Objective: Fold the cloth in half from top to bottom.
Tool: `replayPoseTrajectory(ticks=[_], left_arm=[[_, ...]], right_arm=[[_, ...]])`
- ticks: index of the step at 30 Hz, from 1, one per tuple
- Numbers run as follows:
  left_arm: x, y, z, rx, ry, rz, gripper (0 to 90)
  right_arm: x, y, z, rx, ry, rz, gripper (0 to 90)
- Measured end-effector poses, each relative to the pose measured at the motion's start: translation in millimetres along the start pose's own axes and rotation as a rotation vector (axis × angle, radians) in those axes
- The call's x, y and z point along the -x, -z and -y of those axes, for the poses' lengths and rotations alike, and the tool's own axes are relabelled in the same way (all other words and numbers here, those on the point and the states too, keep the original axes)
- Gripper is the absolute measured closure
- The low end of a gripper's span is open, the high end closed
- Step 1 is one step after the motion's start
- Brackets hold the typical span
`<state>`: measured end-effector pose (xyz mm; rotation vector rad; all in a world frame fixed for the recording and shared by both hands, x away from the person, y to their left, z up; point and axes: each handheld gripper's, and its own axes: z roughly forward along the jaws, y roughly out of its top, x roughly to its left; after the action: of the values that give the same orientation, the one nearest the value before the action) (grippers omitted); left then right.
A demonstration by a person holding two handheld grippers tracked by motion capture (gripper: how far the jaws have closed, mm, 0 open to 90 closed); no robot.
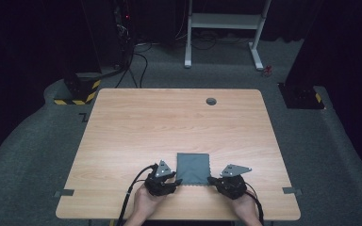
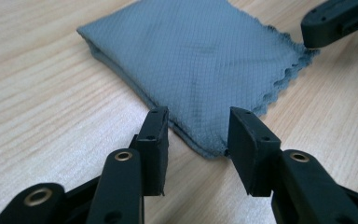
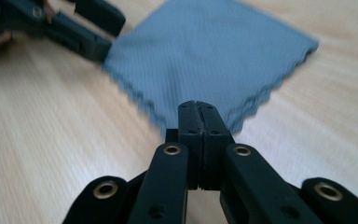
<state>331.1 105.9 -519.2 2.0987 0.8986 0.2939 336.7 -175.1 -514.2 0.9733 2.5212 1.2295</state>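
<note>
Item: folded square of grey waffle-weave cloth with pinked, zigzag edges (image 1: pixel 193 168), lying flat near the person's edge of the table, midway between the two hands.

Key relation: the cloth's near edge runs across the table from one gripper to the other, and each gripper sits at one near corner. The left gripper (image 1: pixel 173 181) faces the near left corner; in the left gripper view that corner (image 2: pixel 204 148) lies on the wood between the half-parted jaws, neither pad pressing on it. The right gripper (image 1: pixel 213 181) has its jaws closed together at the near right corner; in the right gripper view the tips (image 3: pixel 198 114) cover the cloth's point, and whether fabric is pinched between them cannot be told. Both hands are equally near; the folded edge (image 2: pixel 103 56) lies on the left side, the scalloped edges toward the person and the right.

Judgement: the coming move depends on both near corners being gripped; the left jaws would need to close first.

Surface: light wood-grain tabletop (image 1: pixel 169 122), with a round grey cable grommet (image 1: pixel 211 100) near the far edge.

Room: dark, grey carpet, white desk frame (image 1: pixel 224 28) beyond.
</note>
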Motion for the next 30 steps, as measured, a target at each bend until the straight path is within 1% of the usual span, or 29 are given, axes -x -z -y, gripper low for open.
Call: replayPoseTrajectory(ticks=[1,4,6,7,9,12,15,16,17,19,21,22,24,25,26,27,29,30], left_arm=[[0.2,-0.6,-2.0,0.007,0.0,0.001,58.2],[2.3,-6.5,-7.8,0.019,0.0,0.004,57.5],[2.8,-11.2,-9.5,0.021,-0.001,0.003,57.5],[2.7,-13.1,-9.7,0.021,0.003,0.004,57.4],[1.9,-14.7,-9.0,0.007,-0.003,-0.003,56.9],[1.6,-13.2,-6.2,0.007,-0.007,-0.007,56.6],[1.2,-11.2,-4.2,0.002,-0.045,-0.021,56.6],[1.9,-10.7,-3.6,-0.008,-0.059,-0.04,56.6],[1.1,-10.3,-2.3,-0.01,-0.057,-0.037,54.9],[-0.8,-7.3,1.0,-0.001,-0.042,-0.035,54.7],[-2.2,-4.8,2.1,-0.007,-0.033,-0.033,54.6],[-3.4,-3.7,1.4,-0.013,-0.041,-0.043,54.0],[-4.3,-2.6,0.4,-0.028,-0.024,-0.028,52.8],[-5.6,-2.2,0.3,-0.023,-0.02,-0.024,52.5],[-6.3,-2.2,0.3,-0.015,-0.005,-0.014,52.5],[-8.2,-2.1,-0.3,-0.012,-0.004,-0.011,52.6],[-10.5,-3.5,-2.6,-0.002,0.006,-0.013,52.8],[-11.8,-4.8,-4.2,0.005,0.009,-0.012,53.0]], right_arm=[[-0.7,-1.2,-2.8,0.011,-0.002,0.002,87.7],[-3.8,-10.4,-9.4,0.015,0.008,0.009,85.0],[-5.3,-17.9,-11.2,0.007,0.007,0.005,83.9],[-6.6,-20.5,-11.4,0.002,0.008,0.01,82.8],[-9.1,-22.9,-10.5,-0.013,0.024,0.025,79.2],[-9.7,-20.7,-5.3,-0.017,0.041,0.031,73.2],[-10.4,-15.5,-0.7,-0.019,0.06,0.047,68.9],[-10.2,-14.4,0.8,-0.014,0.072,0.051,67.9],[-10.7,-13.1,1.9,-0.018,0.076,0.062,67.2],[-10.6,-10.6,3.9,-0.021,0.089,0.074,65.6],[-9.7,-8.7,5.5,-0.023,0.081,0.074,65.7],[-8.1,-8.1,5.7,-0.022,0.076,0.071,65.9],[-5.7,-7.2,5.5,-0.018,0.052,0.06,67.4],[-4.0,-6.7,5.3,-0.015,0.047,0.057,68.5],[-2.6,-6.3,5.3,-0.006,0.037,0.055,70.7],[-0.9,-5.5,5.1,0.005,0.028,0.054,74.3],[1.1,-3.4,4.4,0.033,0.018,0.074,84.0],[2.4,-3.3,3.1,0.038,0.018,0.081,86.1]])
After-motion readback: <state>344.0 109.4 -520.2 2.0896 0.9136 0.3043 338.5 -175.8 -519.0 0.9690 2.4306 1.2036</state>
